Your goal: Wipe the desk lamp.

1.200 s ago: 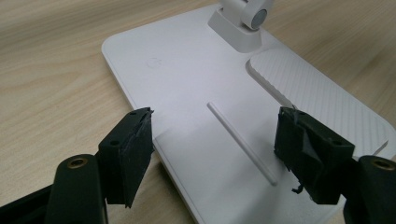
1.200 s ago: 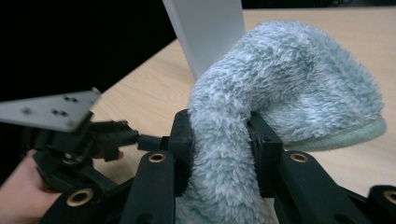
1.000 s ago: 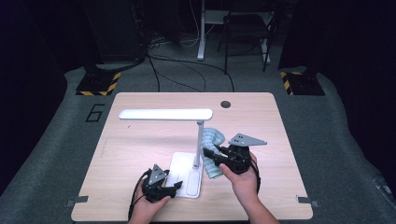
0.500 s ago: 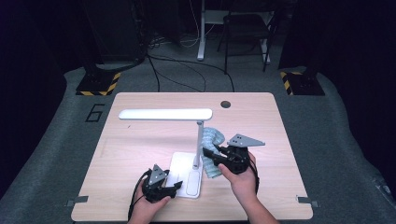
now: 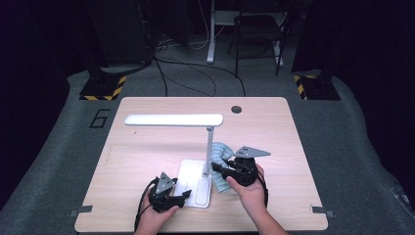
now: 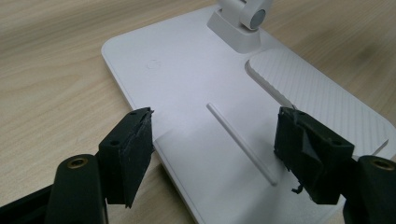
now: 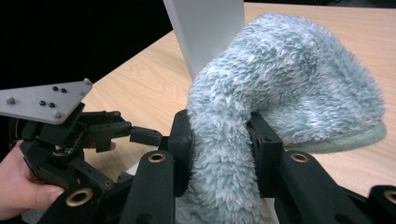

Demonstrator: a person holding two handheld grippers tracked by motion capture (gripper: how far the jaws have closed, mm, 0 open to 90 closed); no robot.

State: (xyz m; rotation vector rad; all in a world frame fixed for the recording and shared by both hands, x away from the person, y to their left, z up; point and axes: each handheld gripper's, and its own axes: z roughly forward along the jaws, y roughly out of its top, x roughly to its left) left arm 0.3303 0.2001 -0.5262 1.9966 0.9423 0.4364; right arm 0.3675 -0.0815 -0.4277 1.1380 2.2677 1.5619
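Right claw [image 7: 219, 144] grips the fluffy cloth [image 7: 289, 88] beside the upright lamp post [image 5: 209, 152] at frame centre, while the open left claw [image 6: 215, 154] straddles the base [image 6: 187, 84].

Your right gripper [image 5: 221, 172] hides the cloth's [image 7: 280, 93] lower fold in the high view | the lamp post [image 7: 205, 32] runs off the top edge of your right gripper view | the lamp base [image 6: 196, 93] is cut by the lower edge of your left gripper view.
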